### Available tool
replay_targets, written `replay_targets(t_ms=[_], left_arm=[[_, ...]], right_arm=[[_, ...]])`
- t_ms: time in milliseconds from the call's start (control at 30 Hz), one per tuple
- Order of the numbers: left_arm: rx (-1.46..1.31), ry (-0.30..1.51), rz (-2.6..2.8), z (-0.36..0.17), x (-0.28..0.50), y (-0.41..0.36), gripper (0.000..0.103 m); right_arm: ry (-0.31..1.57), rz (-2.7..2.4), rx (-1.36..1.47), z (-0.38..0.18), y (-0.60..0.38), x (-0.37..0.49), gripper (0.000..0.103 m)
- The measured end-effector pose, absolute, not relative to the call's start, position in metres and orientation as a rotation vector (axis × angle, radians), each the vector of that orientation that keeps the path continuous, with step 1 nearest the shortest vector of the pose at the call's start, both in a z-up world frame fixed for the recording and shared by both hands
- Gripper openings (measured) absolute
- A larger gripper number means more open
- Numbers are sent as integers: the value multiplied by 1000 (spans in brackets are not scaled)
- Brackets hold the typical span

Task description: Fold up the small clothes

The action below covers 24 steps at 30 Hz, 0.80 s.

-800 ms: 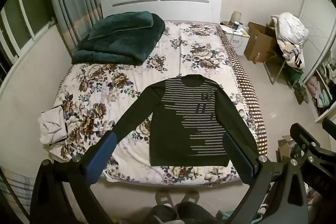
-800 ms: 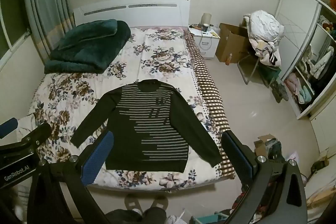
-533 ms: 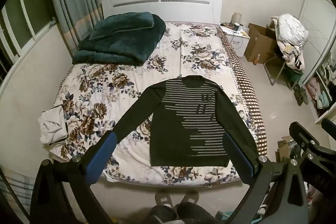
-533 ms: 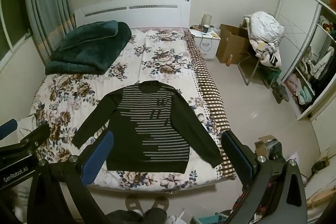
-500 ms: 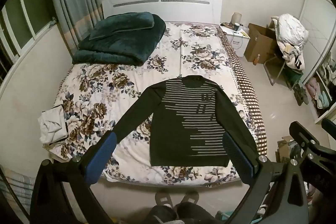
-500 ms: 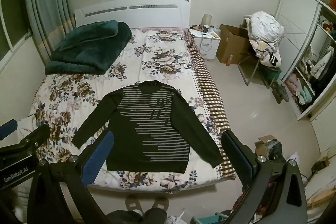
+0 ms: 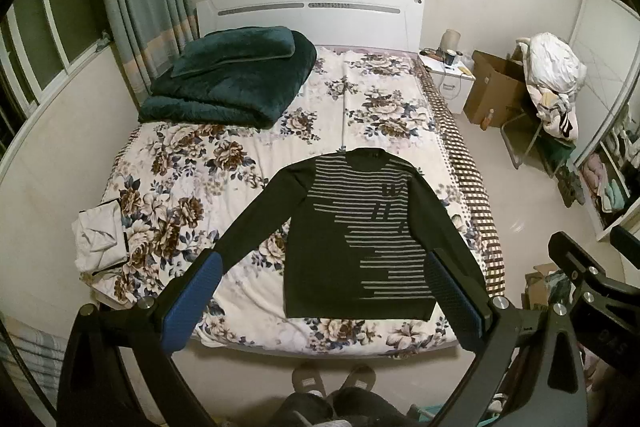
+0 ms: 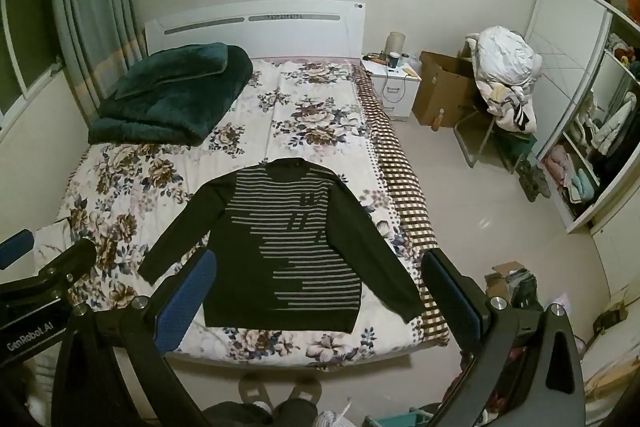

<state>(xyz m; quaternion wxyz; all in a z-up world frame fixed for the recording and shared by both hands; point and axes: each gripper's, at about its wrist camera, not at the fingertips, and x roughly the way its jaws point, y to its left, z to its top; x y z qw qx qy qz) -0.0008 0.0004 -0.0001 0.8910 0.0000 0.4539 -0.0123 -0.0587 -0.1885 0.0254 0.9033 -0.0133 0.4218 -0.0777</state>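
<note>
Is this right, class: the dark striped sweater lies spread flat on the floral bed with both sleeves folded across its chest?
Not quite. In the left wrist view the sweater lies flat on the bed, but both sleeves are spread outward, not folded.

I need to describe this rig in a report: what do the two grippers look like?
Both look alike. The left gripper and the right gripper each have a black angular frame with silver bolts and two long fingers faced with blue pads. White "GenRobot.AI" lettering marks the left one's body.
</note>
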Motion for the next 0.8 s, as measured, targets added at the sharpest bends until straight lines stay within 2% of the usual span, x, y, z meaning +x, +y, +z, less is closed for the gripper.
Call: replay_targets(t_ms=[500,800], left_arm=[[-1,936,-29,0,-1,1,103],[-3,930,-28,1,-1,1,103]], right_arm=[[864,-158,-24,24,-194,-66,103],[862,-158,-17,45,-176,-54,103]])
